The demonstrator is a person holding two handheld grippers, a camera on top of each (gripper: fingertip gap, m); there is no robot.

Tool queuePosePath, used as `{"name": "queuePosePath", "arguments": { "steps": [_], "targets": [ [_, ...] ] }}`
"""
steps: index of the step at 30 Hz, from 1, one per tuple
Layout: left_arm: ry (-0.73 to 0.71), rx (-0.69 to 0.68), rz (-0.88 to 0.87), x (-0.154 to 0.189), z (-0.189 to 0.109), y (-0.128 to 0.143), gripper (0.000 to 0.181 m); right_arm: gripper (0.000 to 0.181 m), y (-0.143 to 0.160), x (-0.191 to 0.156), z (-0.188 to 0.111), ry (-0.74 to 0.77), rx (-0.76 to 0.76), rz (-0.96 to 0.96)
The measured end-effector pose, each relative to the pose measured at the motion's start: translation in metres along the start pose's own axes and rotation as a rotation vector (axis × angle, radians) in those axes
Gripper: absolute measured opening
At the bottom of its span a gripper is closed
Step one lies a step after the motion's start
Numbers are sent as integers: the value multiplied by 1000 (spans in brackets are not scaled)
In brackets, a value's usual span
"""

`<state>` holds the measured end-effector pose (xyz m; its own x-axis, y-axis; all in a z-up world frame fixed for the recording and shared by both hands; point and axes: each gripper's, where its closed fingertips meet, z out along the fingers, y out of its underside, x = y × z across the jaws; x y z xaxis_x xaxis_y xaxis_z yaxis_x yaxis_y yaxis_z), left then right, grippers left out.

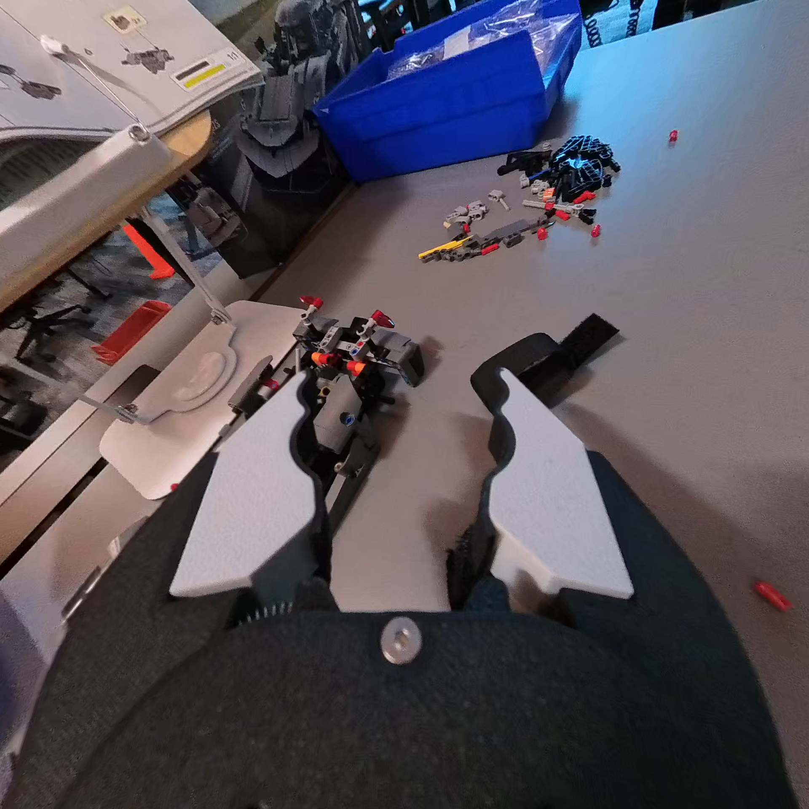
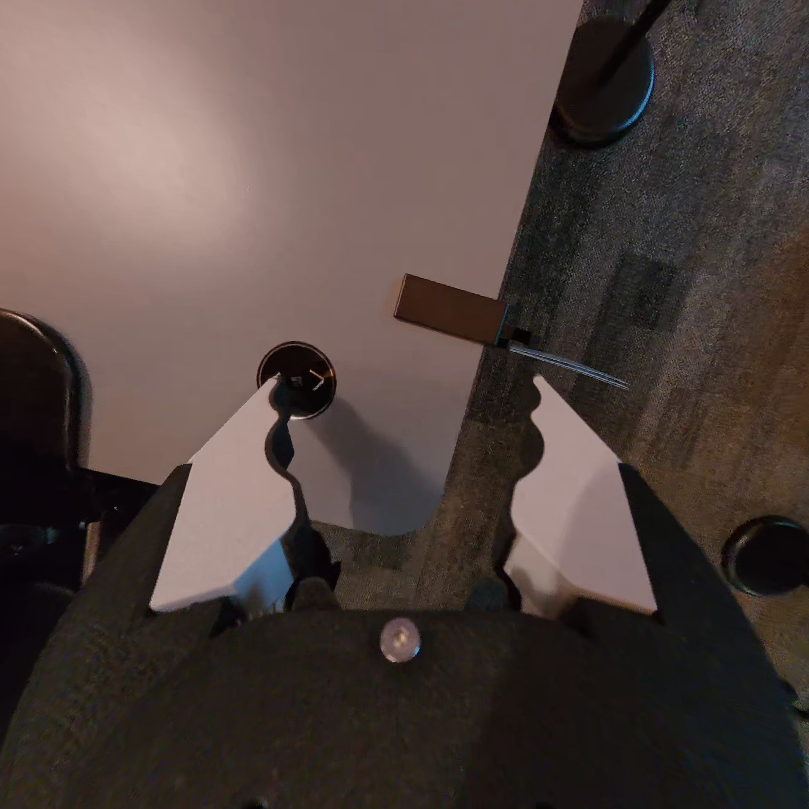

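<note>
Grey table (image 1: 656, 394) fills my left wrist view. My left gripper (image 1: 400, 385) has its white fingers (image 1: 258, 481) spread apart, holding nothing. Its left finger lies over the near end of a small grey and black brick model (image 1: 354, 359) with red and orange tips; I cannot tell whether they touch. A black strap (image 1: 564, 350) lies by the right fingertip. Farther off, loose bricks (image 1: 543, 197) in black, grey, red and yellow are scattered, with a blue bin (image 1: 437, 114) beyond them. At far left an open instruction booklet (image 1: 109, 65) rests on a stand (image 1: 184, 385).

My right gripper (image 2: 405, 385) is also spread apart and empty, hanging over the table edge (image 2: 481, 394) and dark carpet (image 2: 678, 306). A black round disc (image 2: 302, 376) lies at its left fingertip, a brown rectangular block (image 2: 451, 311) just beyond.
</note>
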<state>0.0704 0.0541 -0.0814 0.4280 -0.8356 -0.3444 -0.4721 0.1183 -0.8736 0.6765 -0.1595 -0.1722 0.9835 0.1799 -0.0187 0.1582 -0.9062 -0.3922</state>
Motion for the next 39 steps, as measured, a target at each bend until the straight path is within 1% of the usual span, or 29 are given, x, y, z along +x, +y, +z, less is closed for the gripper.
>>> {"name": "queuePosePath", "arguments": {
  "steps": [2,6,9,12,15,21,25,27,28,30,31,33,34,36,39],
  "targets": [
    [10,-5,-8,2,2,2,78,103,1,-2,1,-26,-7,11],
    [8,-10,-13,1,3,4,80,103,-2,-2,2,-19,-37,14],
    [1,-9,-10,0,3,3,80,98,0,-5,2,-25,-71,29],
    [-4,-12,-4,1,4,3,80,99,4,-5,0,-18,-98,19],
    [-5,-14,-3,1,4,4,80,98,5,-5,-1,-24,-81,20],
    [2,-18,-2,2,5,5,79,100,3,-6,-2,-6,-113,10],
    [2,-11,8,3,4,2,80,94,1,-10,-4,4,-132,-17],
    [-3,-8,20,4,2,-1,80,95,1,-9,-5,4,-125,-11],
    [-5,-5,25,4,1,-3,80,98,1,-8,-6,11,-120,-8],
    [-10,0,28,3,0,-5,80,111,4,-3,-9,35,-140,-19],
    [-11,1,27,3,0,-6,80,115,7,-2,-10,28,-145,-17],
    [-10,5,20,2,-1,-6,80,111,5,-1,-15,9,-107,8],
    [-7,4,16,2,-1,-6,80,106,2,4,-18,28,-87,19],
    [-3,3,15,3,0,-6,80,105,-5,11,-21,48,-49,40],
    [-2,1,21,4,1,-5,80,105,-1,17,-16,73,-82,33]
  ]
}}
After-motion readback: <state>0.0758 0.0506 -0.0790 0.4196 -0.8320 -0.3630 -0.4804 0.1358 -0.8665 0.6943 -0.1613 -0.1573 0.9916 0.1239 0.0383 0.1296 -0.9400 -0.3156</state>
